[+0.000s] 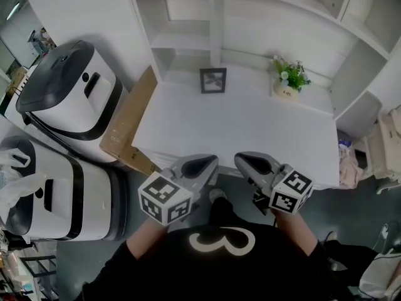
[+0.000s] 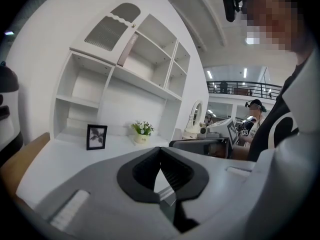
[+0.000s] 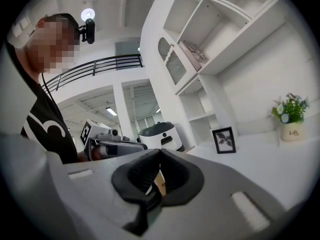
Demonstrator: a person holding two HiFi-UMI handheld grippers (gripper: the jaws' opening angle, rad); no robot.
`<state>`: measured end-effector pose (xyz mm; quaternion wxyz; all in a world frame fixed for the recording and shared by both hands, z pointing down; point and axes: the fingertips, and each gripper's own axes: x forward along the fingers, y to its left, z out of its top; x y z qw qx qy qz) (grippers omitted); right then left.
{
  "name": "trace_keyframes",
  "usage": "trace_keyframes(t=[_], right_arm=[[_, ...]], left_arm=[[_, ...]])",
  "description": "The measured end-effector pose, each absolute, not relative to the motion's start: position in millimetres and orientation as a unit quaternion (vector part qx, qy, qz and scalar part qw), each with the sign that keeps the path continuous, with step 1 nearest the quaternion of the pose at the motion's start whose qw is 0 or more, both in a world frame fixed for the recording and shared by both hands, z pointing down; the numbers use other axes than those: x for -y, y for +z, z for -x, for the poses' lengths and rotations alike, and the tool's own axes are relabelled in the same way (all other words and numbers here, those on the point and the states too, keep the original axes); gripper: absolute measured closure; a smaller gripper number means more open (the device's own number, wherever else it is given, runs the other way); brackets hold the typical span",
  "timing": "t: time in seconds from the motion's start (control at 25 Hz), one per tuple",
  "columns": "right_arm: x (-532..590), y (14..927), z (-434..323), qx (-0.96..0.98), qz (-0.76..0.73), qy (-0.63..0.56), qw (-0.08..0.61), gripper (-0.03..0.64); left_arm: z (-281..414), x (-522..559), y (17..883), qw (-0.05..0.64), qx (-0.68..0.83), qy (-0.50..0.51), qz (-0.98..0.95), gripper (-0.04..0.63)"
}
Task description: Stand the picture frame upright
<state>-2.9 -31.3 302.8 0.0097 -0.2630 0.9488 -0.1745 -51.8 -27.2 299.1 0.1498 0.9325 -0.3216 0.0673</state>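
A small dark picture frame [image 1: 213, 80] stands upright at the back of the white desk [image 1: 238, 124], in front of the shelf unit. It also shows in the left gripper view as the frame [image 2: 96, 136] and in the right gripper view as the frame [image 3: 224, 140]. My left gripper [image 1: 208, 163] and right gripper [image 1: 243, 160] hover side by side at the desk's front edge, well short of the frame. Both are shut with nothing between their jaws, as the left gripper [image 2: 160, 150] and the right gripper [image 3: 160, 152] show close up.
A potted plant [image 1: 288, 80] stands on the desk to the right of the frame. White shelves [image 1: 188, 17] rise behind it. A flat cardboard box [image 1: 128, 124] leans at the desk's left side. Two white machines [image 1: 69, 93] [image 1: 56, 193] stand further left.
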Motion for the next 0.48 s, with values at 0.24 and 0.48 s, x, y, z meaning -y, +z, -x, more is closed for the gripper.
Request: trace_keyframes(t=[0.24, 0.48], right_arm=[[32.4, 303.8, 0.4, -0.948, 0.267, -0.175, 0.008, 0.614], [34.0, 308.1, -0.5, -0.947, 0.269, -0.173, -0.004, 0.614]], left_arm=[[47.3, 28.0, 298.4, 0.149, 0.319, 0.067, -0.934, 0.586], [51.7, 32.3, 297.6, 0.144, 0.325, 0.063, -0.932, 0.586]])
